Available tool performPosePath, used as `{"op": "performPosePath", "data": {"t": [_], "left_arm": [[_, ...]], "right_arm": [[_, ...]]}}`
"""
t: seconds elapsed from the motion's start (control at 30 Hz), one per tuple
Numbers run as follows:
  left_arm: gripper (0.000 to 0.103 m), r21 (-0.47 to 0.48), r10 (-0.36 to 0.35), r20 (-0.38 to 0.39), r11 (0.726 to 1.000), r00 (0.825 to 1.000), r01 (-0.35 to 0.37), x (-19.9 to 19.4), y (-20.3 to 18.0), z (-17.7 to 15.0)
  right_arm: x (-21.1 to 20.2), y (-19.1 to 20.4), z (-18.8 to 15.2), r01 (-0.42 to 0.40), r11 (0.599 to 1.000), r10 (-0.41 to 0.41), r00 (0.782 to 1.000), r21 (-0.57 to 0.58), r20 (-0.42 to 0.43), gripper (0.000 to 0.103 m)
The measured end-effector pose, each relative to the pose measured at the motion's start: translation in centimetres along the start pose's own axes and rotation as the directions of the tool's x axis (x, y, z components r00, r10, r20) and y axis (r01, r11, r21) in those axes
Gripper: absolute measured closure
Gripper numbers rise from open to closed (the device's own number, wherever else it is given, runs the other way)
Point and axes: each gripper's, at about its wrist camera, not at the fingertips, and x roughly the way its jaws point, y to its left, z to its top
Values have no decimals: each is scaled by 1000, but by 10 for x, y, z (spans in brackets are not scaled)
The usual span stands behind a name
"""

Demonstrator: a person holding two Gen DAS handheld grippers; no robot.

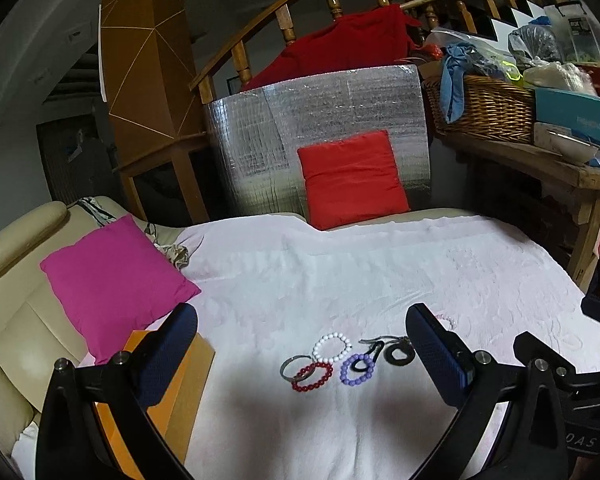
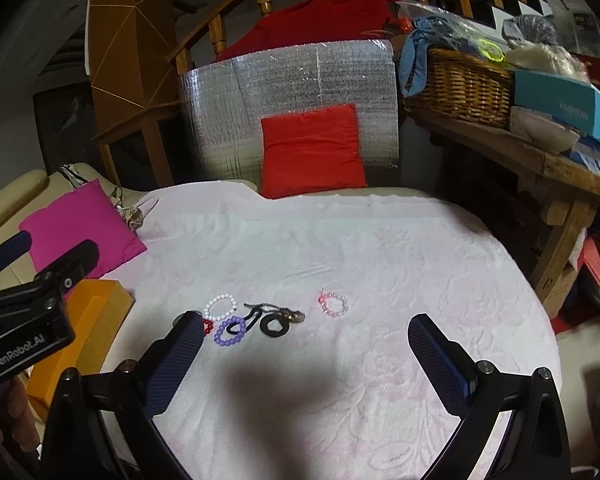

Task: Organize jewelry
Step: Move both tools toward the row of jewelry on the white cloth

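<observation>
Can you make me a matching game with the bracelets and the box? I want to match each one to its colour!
Things:
1. Bracelet farthest right
2. Box
3. Bracelet touching the metal ring
4. Bracelet with a black cord lying over it

Colours:
A. orange
B. purple
C. pale pink
D. dark red

Pairs: 1-C, 2-A, 3-D, 4-B

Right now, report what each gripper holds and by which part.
Nothing is held. The left gripper and right gripper are both open above the white cloth; the bracelets lie untouched.
</observation>
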Motion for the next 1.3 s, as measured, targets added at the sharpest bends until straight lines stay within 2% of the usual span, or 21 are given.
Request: {"op": "performPosePath", "data": {"t": [0.23,0.57,0.87,1.3], "left_arm": [[0,35,14,31,999,999,-15,-9,-20,16],[0,58,-4,71,998,997,0,-28,-35,24],[0,40,7,95,999,995,-11,-41,-22,26],[0,-25,30,78,999,996,-28,-37,-2,23]], "right_arm": [[-3,-23,10,-10,999,8,999,44,45,0],[-20,-42,10,25,997,-30,997,74,70,0],[-40,-30,11,39,997,-44,995,59,90,0],[-40,-16,10,35,999,-36,997,13,64,0]]}}
